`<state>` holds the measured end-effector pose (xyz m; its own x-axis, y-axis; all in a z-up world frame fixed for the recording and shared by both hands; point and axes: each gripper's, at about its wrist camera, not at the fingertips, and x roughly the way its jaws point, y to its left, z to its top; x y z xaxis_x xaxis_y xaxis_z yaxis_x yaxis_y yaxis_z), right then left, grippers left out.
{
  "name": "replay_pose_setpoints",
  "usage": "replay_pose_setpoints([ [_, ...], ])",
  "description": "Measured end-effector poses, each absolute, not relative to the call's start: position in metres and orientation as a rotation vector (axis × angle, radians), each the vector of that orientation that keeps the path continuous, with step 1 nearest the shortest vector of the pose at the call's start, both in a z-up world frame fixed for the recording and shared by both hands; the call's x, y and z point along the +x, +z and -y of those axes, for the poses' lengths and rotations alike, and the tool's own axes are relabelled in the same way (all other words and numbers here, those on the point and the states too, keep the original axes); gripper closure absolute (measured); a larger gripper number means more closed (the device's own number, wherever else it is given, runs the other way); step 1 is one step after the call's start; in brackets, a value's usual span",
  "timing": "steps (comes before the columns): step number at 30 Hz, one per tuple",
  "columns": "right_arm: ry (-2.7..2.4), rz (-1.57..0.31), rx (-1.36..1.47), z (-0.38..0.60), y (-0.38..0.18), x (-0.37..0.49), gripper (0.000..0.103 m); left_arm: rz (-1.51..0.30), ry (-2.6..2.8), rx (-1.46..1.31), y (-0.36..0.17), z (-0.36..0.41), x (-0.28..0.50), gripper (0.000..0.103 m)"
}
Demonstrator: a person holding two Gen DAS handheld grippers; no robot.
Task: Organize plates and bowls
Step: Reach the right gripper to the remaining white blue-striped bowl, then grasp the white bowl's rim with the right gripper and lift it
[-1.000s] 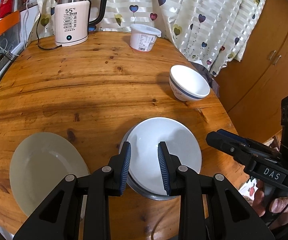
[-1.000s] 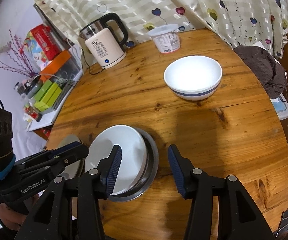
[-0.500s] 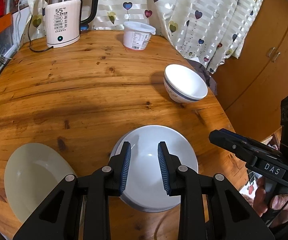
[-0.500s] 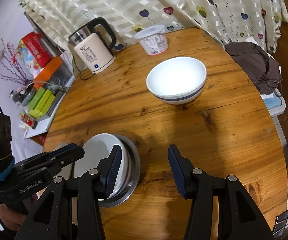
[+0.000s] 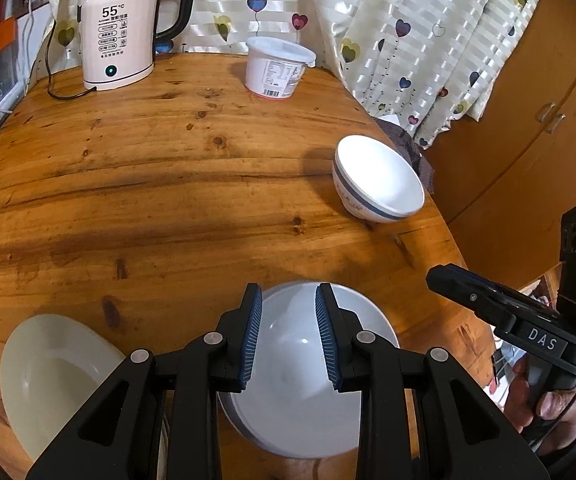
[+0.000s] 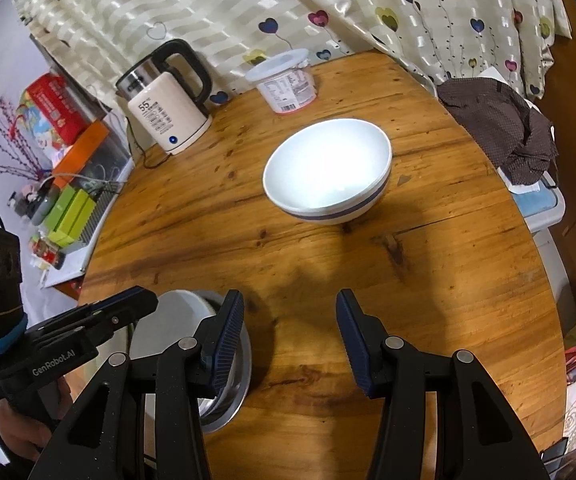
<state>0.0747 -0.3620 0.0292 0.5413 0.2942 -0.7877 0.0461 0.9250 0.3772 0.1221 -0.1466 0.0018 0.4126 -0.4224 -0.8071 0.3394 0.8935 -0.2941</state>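
The blue-banded bowl sits straight ahead of the right gripper, in the centre of the right wrist view and well above the fingertips, with bare wood between them. It is round, so it has no long axis to line up with; what matters is which part of the rim the jaws straddle, and the nearest rim faces the gripper squarely. The right hand looks the nearer of the two: in the left wrist view the same bowl lies far off in the right of the frame, close to the edge of the round wooden table.

The right gripper's jaws stand moderately apart with nothing between them. It tilts steeply down toward the tabletop.

The left gripper hovers over the white plate at the bottom centre of its view; that plate rests in a metal dish, whose rim shows in the lower left of the right wrist view. Its jaws are parted narrowly and empty, the pads clear of the plate. A cream plate lies alone at the lower left, just beside the stack but apart from it.

Judged from this layout, the bowl is the next piece to collect, a reach forward for the right hand.
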Motion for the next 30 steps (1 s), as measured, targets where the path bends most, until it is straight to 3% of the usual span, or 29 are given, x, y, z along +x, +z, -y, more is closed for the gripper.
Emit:
replay_pose_setpoints([
  [30,0.073,-0.946,0.468,0.417,0.021,0.127,0.074,-1.122,-0.569,-0.148,0.003,0.192,0.187,0.074],
])
